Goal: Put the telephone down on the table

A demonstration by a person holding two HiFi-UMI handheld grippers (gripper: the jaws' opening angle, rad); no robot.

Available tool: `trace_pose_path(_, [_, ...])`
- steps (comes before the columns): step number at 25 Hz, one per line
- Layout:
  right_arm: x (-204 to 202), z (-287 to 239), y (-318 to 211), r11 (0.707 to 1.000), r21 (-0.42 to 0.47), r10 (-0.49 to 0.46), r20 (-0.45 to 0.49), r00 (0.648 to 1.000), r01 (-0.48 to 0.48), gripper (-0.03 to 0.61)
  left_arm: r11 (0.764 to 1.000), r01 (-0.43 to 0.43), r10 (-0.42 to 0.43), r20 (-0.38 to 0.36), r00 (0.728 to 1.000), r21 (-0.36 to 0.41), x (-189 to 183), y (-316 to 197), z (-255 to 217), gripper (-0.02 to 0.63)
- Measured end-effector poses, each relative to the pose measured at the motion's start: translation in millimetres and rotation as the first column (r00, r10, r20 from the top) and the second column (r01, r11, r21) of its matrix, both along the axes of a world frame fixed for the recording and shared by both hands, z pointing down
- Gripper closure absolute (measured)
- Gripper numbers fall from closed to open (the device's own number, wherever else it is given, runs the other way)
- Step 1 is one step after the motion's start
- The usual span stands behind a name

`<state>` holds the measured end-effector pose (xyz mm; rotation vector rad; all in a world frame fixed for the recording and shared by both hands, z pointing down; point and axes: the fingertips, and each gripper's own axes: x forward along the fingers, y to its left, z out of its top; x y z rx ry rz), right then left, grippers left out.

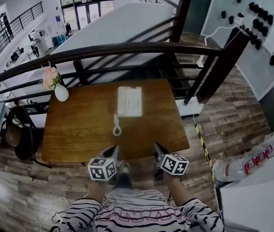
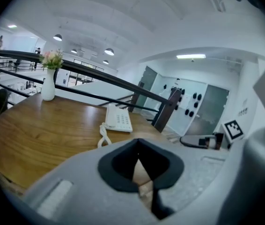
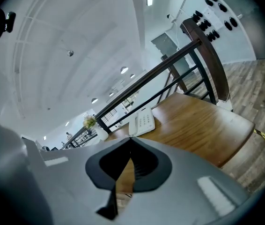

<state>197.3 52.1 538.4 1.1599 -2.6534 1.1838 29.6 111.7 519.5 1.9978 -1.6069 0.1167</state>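
head view shows the white telephone [image 1: 129, 101] lying flat on the wooden counter [image 1: 79, 124], just beside the dark railing [image 1: 127, 50], with its coiled cord [image 1: 116, 125] trailing off on the side away from the railing. a flower vase [image 1: 61, 93] also stands close to the railing. the left gripper [image 1: 113, 151] and right gripper [image 1: 158, 147] hover at the counter edge farthest from the railing, well apart from the telephone. each gripper's own view shows its fingers pressed together at the tips with nothing between them

judging by this, the telephone is already down and nothing is being carried. if it needs settling, both grippers would have to open first, approach from the side away from the railing, and avoid snagging the cord

whether a handset sits square on its cradle is too small to tell. where the cord ends cannot be made out. the grippers cover part of the counter edge beneath them
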Motion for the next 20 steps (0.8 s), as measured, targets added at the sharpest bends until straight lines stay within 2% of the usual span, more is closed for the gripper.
trace_pose_path(4, [15, -1, 28, 1.0, 0.008, -0.001, 0.0, 1.0, 0.001, 0.578, 1.0, 0.003, -0.003, 0.02, 1.0, 0.003, 9, 33, 1, 0.611])
trace_pose_path(11, [40, 0, 69, 0.998, -0.041, 0.039, 0.046, 0.998, -0.037, 0.578, 1.0, 0.025, -0.025, 0.016, 1.0, -0.004, 14, 77, 1, 0.611])
trace_pose_path(20, [56, 5, 105, 0.998, -0.044, 0.055, 0.025, 0.998, -0.054, 0.578, 0.999, 0.041, -0.041, 0.005, 0.999, 0.017, 14, 114, 0, 0.611])
